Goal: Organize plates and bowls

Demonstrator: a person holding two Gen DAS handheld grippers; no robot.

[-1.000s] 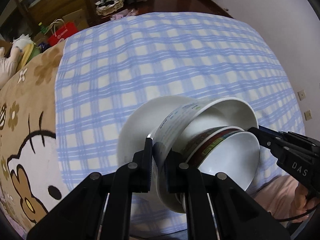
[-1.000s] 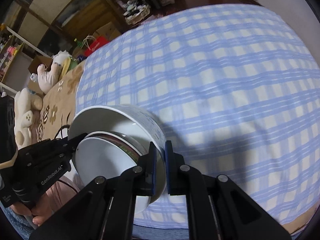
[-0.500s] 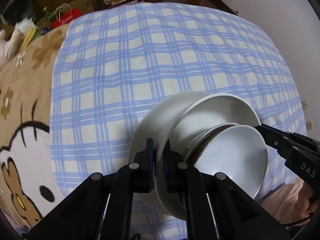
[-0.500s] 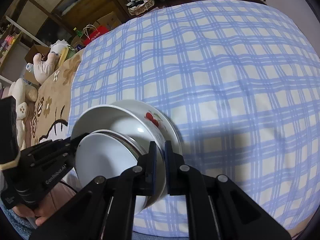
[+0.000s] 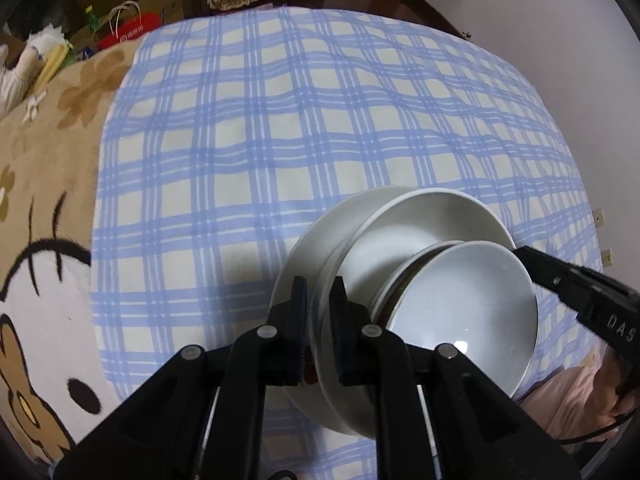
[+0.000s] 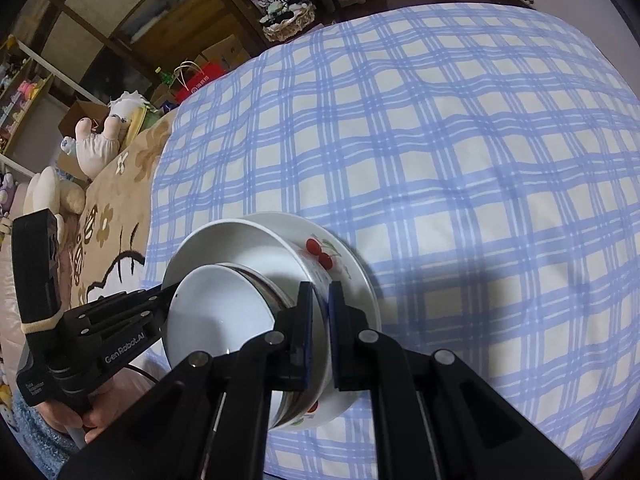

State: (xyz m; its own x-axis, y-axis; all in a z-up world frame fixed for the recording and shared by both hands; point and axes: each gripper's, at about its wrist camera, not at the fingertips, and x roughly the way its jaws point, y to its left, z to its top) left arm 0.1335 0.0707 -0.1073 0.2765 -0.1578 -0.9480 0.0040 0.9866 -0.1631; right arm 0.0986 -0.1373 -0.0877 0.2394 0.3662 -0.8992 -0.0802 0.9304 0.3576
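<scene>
Clearly both claws were clamped on the large bowl's [image 5: 424, 224] rim, left gripper [image 5: 318, 312] lower centre, right gripper [image 6: 318, 312] opposite; loosening unevenly could tip its nested small bowl [image 5: 464, 304] off the plate [image 6: 356, 276].

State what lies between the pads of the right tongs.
The right wrist view shows the wall of the large cherry-printed bowl between the pads of the right tongs, which are shut on it.
</scene>
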